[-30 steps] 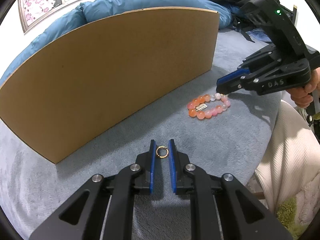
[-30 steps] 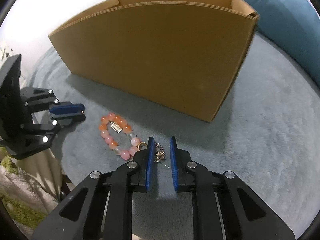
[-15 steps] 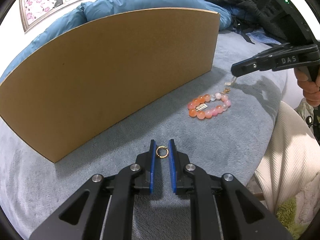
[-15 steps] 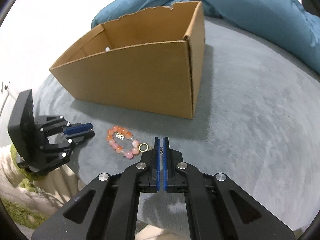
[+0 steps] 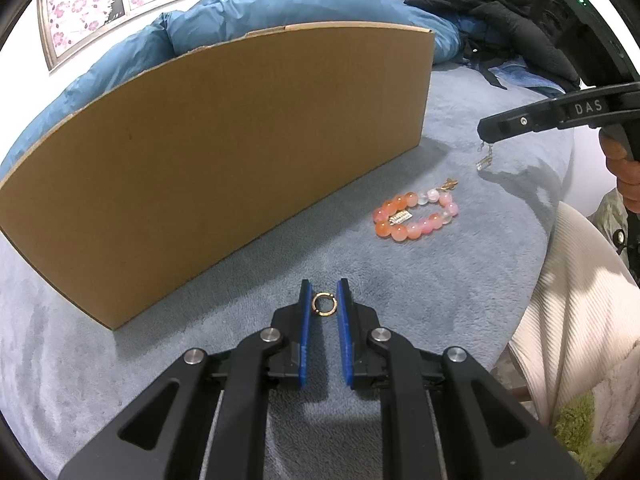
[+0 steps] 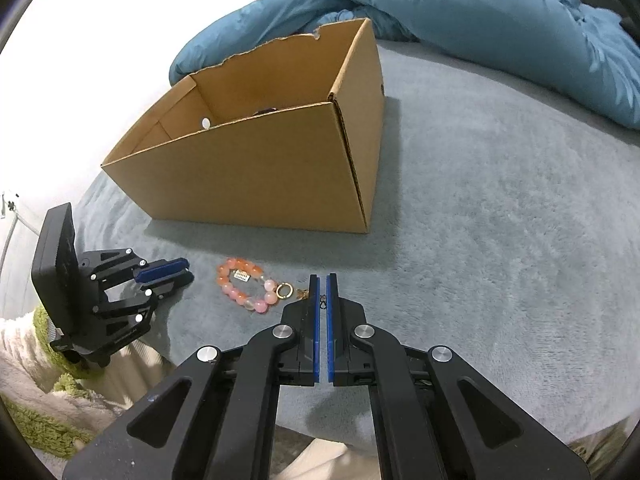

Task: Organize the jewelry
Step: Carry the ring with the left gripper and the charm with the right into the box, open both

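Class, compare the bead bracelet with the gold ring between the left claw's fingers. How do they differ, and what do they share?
The bead bracelet is pink and orange beads; the gold ring is plain metal. The bracelet is a far larger loop than the ring. The bracelet lies free on the grey blanket; the ring sits within the left claw. Both are loops outside the cardboard box.

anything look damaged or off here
The cardboard box has a ragged, torn top edge along its far wall, with a notch near the corner. Otherwise nothing is spilled; the bead bracelet lies intact on the grey blanket.
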`<state>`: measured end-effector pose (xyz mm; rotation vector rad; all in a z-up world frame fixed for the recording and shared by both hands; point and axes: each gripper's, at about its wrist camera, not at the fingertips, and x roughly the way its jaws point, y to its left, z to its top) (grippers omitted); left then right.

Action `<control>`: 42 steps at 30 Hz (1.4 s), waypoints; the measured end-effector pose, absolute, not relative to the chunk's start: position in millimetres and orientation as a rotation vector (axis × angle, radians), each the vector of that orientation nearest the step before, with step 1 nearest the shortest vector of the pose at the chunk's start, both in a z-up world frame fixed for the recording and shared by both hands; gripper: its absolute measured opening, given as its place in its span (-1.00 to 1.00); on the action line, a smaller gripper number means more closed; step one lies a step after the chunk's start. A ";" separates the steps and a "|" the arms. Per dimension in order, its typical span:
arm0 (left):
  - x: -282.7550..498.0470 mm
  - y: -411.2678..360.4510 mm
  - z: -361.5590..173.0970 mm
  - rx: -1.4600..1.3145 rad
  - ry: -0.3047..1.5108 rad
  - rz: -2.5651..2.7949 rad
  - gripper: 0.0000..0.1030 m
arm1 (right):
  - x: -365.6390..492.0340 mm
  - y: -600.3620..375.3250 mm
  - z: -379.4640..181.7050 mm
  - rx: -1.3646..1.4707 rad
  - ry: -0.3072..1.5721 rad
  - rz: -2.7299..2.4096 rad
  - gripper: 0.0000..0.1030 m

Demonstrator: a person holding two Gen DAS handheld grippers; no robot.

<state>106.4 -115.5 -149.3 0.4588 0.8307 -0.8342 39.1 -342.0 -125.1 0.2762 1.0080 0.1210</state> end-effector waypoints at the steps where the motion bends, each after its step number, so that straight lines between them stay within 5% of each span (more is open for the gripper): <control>1: 106.3 -115.0 -149.0 0.460 0.829 -0.834 -0.78 | 38.7 -341.9 -124.6 0.274 1.005 0.120 -0.98; 12: 99.1 -109.1 -126.3 0.438 0.788 -0.823 -0.78 | 31.0 -334.9 -104.5 0.258 0.943 0.115 -0.98; 29: 121.7 -108.0 2.4 0.277 0.584 -0.864 -0.78 | 49.9 -313.1 -1.9 0.171 0.677 0.203 -0.98; 42: 224.4 -159.6 -37.5 0.348 0.793 -0.762 -0.77 | 137.1 -310.1 -38.5 0.227 0.714 0.157 -0.98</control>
